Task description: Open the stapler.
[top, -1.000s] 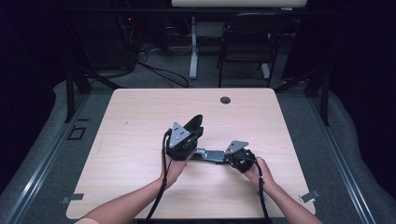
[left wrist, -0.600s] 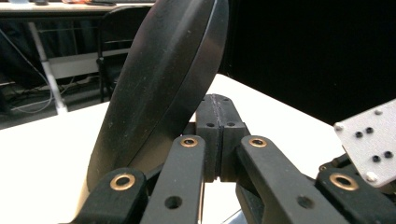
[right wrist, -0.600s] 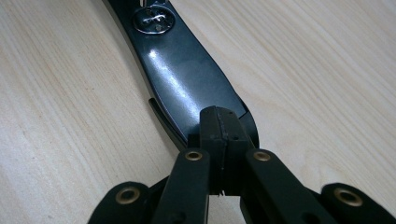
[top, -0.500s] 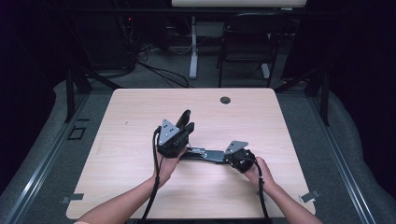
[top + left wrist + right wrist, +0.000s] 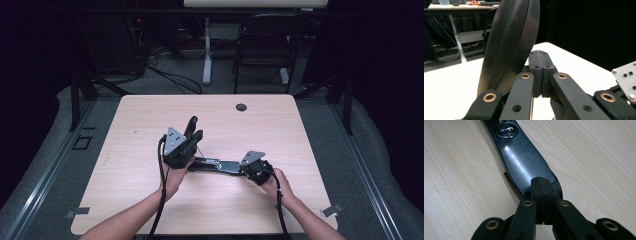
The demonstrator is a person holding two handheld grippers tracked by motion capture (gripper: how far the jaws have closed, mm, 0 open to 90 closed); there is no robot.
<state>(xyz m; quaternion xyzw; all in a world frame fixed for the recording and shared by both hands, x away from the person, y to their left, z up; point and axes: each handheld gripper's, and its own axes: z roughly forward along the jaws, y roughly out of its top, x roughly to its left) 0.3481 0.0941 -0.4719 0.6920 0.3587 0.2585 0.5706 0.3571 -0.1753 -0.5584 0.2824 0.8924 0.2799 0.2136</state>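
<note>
1. Overhead, the tool lies mid-table, one arm flat and the other arm tipped up. Both of the person's hands come in from the near edge.
2. Left gripper view alone shows that raised arm close up: a smooth, dark, curved blade of a thing, leaning by the jaws.
3. Right gripper view alone shows the flat arm glossy against the wood, with a bright pivot screw at its far end.
4. Table is pale wood grain with a round cable hole near the far edge. Behind it the room is dark, with a chair, desk legs and cables on the floor.
5. Left gripper points up and away. Its jaws are pressed together, with the raised arm touching the outside of one jaw; no gap shows.
6. Right gripper lies low on the table, jaws narrow and closed onto the end of the flat arm.
</note>
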